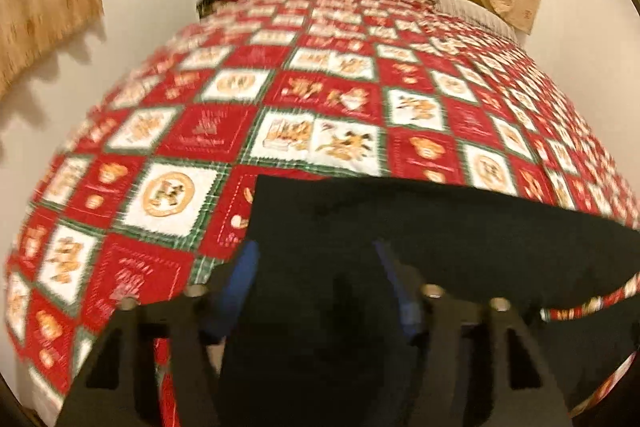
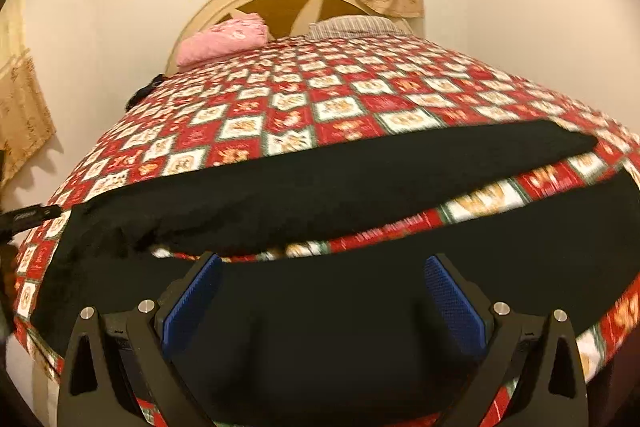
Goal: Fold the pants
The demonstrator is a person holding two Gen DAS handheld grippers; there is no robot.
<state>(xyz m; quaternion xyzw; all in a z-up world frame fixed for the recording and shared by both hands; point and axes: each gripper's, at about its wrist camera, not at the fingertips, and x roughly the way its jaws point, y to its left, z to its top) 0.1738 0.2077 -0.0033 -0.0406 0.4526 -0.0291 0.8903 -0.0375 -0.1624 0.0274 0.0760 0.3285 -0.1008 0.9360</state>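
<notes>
pants (image 2: 320, 179) lie black across your quilt (image 2: 280, 99), one long band over another; your right gripper (image 2: 320, 287) gapes wide, your left gripper (image 1: 316, 263) likewise, both empty.

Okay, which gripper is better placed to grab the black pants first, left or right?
Probably the left gripper: its open blue pads sit at the corner of the black pants. The right gripper, also open, hovers over mid-fabric of one leg, away from any graspable corner.

Black pants (image 1: 440, 235) between spread left tongs (image 1: 316, 259)
</notes>
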